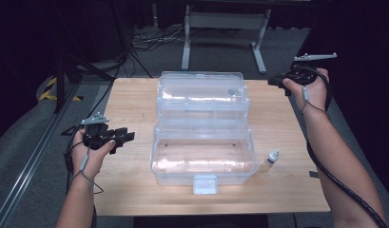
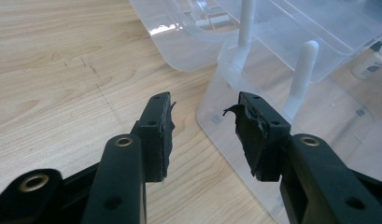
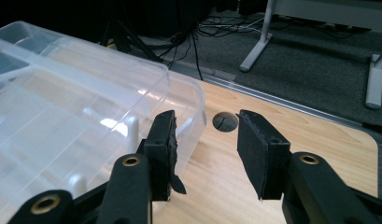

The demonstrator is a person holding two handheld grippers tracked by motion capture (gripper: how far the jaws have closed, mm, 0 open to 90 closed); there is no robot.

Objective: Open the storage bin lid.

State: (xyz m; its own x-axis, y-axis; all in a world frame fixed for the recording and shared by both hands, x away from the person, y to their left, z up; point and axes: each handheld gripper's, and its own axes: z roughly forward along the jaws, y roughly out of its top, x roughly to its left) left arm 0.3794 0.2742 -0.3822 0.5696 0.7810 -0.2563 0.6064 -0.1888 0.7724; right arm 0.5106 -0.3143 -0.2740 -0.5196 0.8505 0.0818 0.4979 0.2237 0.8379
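Clear box (image 1: 204,137) sitting open in the middle of the bench (image 1: 130,190). Left tool (image 1: 128,137) spread wide beside it, holding nothing. Right tool (image 3: 205,140) spread too, near the box's far corner.

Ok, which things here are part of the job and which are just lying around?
In the job:
clear plastic box, lid open
small dropper bottle beside the box
left gripper, jaws apart
right gripper, jaws apart

Lying about:
cables on the floor
white table frame

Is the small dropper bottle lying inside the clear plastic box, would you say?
No, the dropper bottle stands on the wooden table, just right of the open clear box.
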